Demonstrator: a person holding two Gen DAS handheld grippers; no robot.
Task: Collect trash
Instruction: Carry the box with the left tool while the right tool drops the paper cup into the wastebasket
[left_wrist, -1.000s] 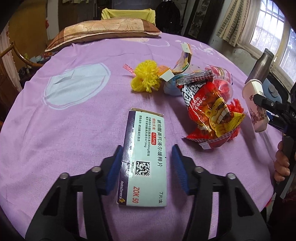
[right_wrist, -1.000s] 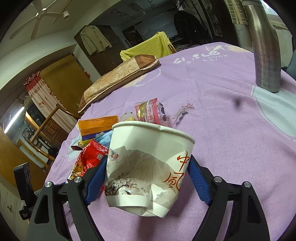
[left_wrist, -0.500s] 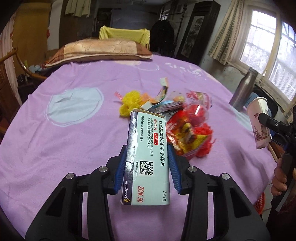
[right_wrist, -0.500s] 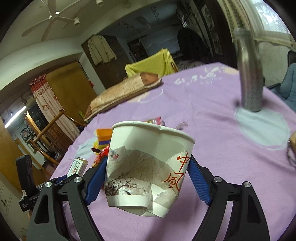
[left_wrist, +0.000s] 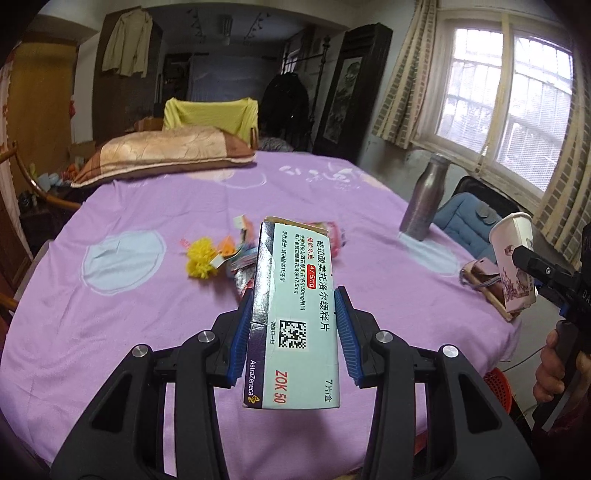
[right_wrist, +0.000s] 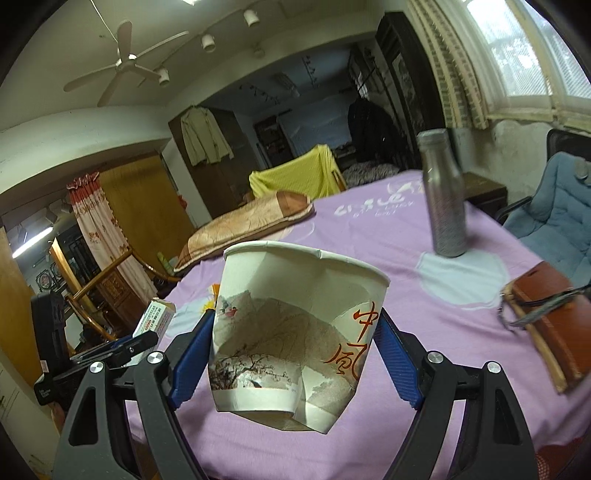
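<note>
Your left gripper (left_wrist: 291, 343) is pinching the medicine box (left_wrist: 295, 314) across its narrow width, pads pressed on both long edges, and the box hangs clear above the purple tablecloth (left_wrist: 110, 332). The jaws have just been closing on it. The box looks like light, thin cardboard, probably empty, with its far flap loose. It should crush if you squeeze harder, so the mid-length hold you have is about right.

Your right gripper (right_wrist: 295, 354) is clamped on the paper cup (right_wrist: 295, 332), one pad on each side of the lower wall, with the cup upright and off the table. The cup is already dented and creased near the base, so it's soft and weak there. Its rolled rim is the stiff part. I'd guess the grip is safe only at low speed.

More trash sits mid-table: a yellow pom-pom (left_wrist: 201, 262) and wrappers (left_wrist: 240, 258) beside it. The steel bottle (left_wrist: 424, 199) and brown wallet (right_wrist: 546, 325) probably aren't trash, so keep clear. There's a red basket (left_wrist: 498, 391) below the table edge, likely the bin, though I can't confirm it.
</note>
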